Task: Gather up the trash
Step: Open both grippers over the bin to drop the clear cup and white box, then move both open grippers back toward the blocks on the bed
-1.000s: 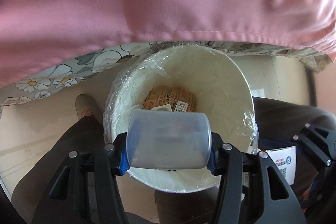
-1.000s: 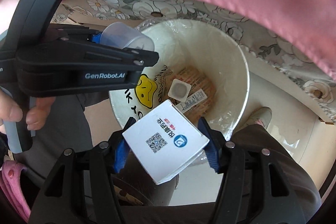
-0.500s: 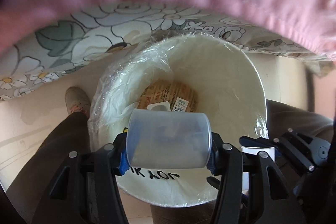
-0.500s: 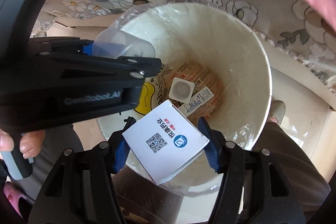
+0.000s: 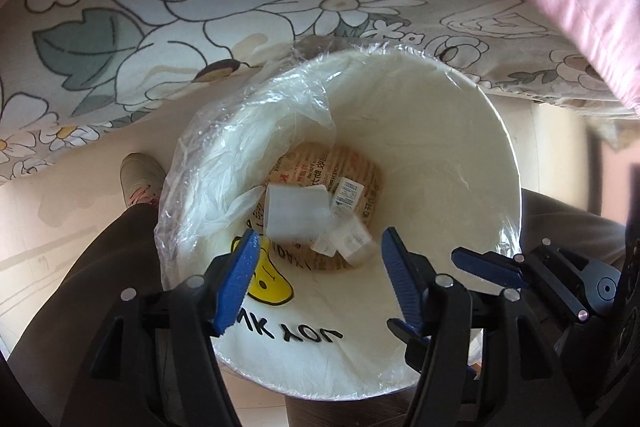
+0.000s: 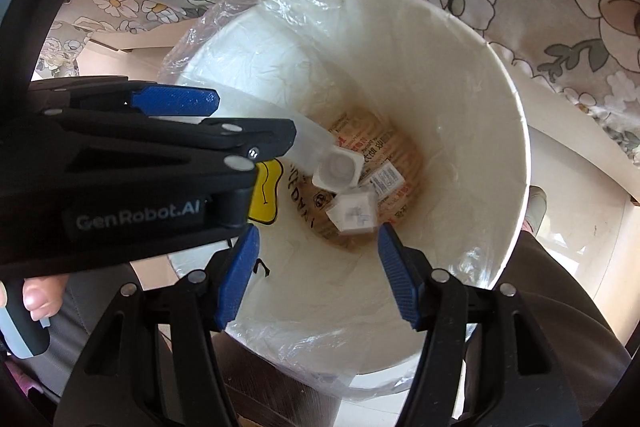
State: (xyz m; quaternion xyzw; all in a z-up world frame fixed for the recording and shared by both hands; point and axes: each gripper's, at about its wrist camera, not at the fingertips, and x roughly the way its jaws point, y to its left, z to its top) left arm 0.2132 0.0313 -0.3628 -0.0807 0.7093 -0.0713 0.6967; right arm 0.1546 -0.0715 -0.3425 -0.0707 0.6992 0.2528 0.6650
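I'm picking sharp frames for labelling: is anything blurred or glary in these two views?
Left wrist view: the clear cup and small box inside the bin are motion-smeared; the gripper fingers stay sharp. Right wrist view: the box is softly blurred, with glare on the liner.

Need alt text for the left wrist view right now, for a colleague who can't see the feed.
The open, empty left gripper hangs over a white liner-lined trash bin; a translucent plastic cup and a small white box, both blurred, are deep inside it above a brown printed wrapper. The right gripper sits at lower right, floral fabric behind.
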